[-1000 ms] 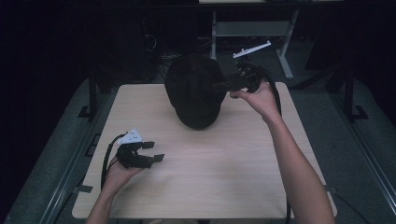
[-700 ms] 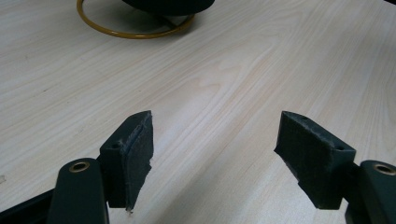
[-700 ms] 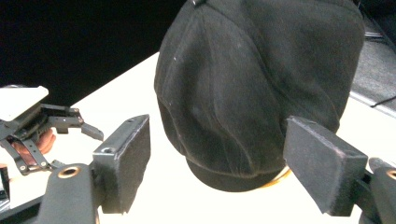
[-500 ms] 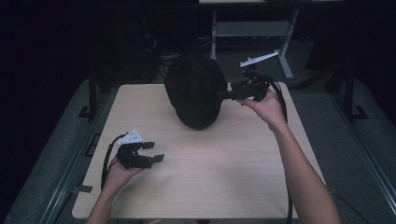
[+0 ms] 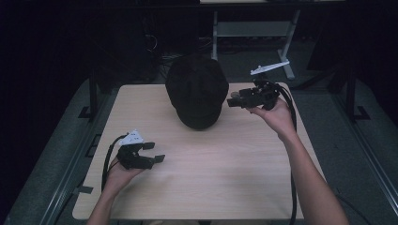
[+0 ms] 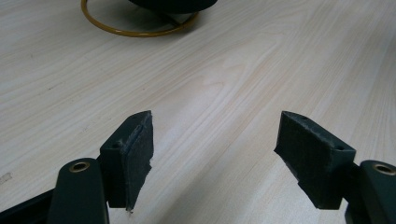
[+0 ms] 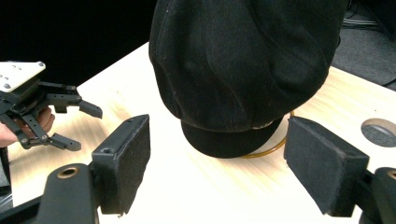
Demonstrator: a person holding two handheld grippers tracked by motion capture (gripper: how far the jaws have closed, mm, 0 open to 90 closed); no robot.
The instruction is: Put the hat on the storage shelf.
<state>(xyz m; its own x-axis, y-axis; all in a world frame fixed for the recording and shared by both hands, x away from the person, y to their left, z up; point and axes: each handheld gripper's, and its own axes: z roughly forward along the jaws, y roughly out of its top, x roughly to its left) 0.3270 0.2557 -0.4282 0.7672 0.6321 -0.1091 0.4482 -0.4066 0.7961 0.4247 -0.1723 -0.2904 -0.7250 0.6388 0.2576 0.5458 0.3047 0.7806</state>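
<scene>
A black cap [image 5: 197,91] stands at the table's far middle, propped over a thin yellow ring [image 7: 275,147]. My right gripper [image 5: 232,101] hovers just right of the cap, open, jaws pointing at it with a small gap. In the right gripper view the cap [image 7: 243,65] rises beyond the wide-apart jaws of the right gripper [image 7: 217,149], nothing between them. My left gripper [image 5: 155,152] rests low at the table's near left, open and holding nothing. The left gripper view has the left gripper [image 6: 215,135] over bare wood, with the ring [image 6: 135,30] and the cap's edge [image 6: 170,4] far off.
The light wooden table [image 5: 225,168] has a round grommet hole [image 7: 378,131] near the cap. A metal frame [image 5: 253,28] stands behind the table in a dark room. The left gripper [image 7: 86,128] also appears in the right gripper view.
My right gripper has drawn back slightly from the cap's right side and dropped a little. The left gripper and the cap have stayed put.
</scene>
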